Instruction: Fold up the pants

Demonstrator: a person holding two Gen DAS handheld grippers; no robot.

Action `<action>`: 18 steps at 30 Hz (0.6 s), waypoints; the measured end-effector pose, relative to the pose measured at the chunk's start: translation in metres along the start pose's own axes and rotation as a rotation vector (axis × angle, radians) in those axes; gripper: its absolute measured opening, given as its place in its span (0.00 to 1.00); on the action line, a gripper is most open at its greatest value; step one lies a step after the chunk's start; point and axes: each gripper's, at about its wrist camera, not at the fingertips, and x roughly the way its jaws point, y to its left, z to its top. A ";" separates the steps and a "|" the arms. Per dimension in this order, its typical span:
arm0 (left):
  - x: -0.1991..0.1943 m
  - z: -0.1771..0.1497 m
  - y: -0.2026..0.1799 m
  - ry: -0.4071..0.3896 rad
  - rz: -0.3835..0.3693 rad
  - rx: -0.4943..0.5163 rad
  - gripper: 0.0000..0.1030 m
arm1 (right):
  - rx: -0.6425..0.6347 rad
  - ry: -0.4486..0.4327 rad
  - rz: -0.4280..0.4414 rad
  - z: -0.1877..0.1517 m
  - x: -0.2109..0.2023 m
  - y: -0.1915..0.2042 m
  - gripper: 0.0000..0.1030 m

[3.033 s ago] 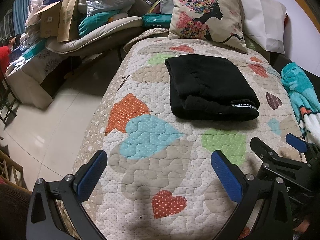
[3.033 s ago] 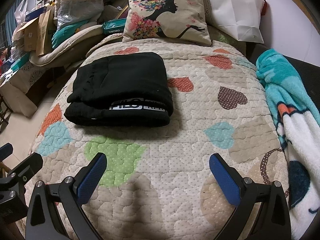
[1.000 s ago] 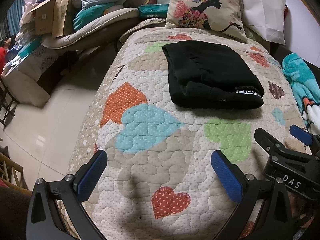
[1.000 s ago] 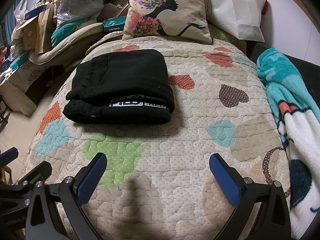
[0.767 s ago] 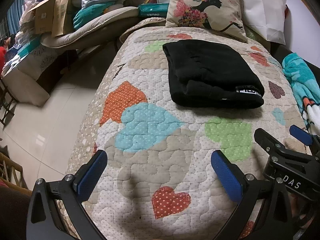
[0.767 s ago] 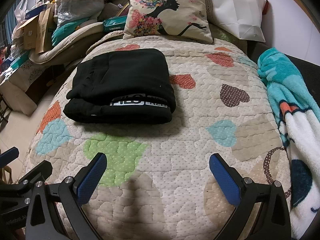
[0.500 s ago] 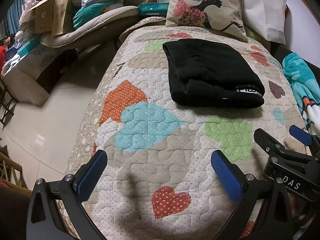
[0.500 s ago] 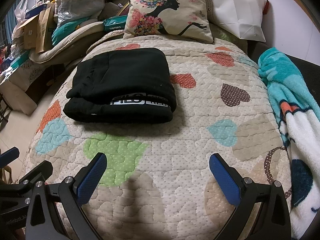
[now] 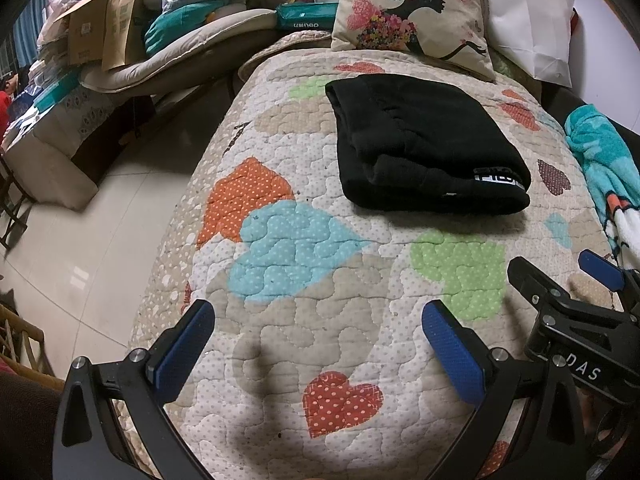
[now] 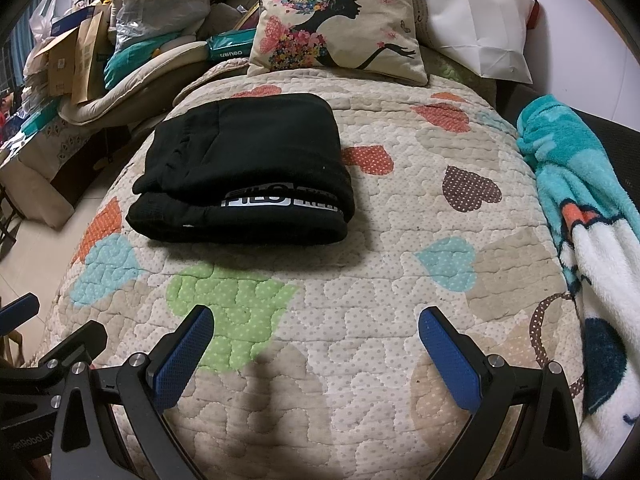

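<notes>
The pants (image 10: 244, 172) lie folded near the bed's (image 10: 360, 280) left edge. Both grippers, left (image 9: 320, 344) and right (image 10: 316, 344), hang wide open, empty; best to withdraw without touching them.

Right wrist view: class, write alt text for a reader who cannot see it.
A folded pair of black pants with a white-lettered waistband lies on a heart-patterned quilt, beyond the open, empty right gripper with blue pads. A floral silhouette cushion stands behind; a teal fleece blanket lies on the right.
</notes>
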 end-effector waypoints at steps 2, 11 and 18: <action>0.000 -0.001 0.000 0.002 0.000 0.000 1.00 | 0.000 0.000 -0.001 0.000 0.000 0.000 1.00; 0.002 0.001 0.001 0.008 -0.002 -0.001 1.00 | 0.000 0.000 0.000 0.000 0.000 0.000 1.00; 0.005 0.007 0.004 0.014 -0.002 -0.003 1.00 | 0.001 -0.004 0.002 0.001 0.000 0.000 1.00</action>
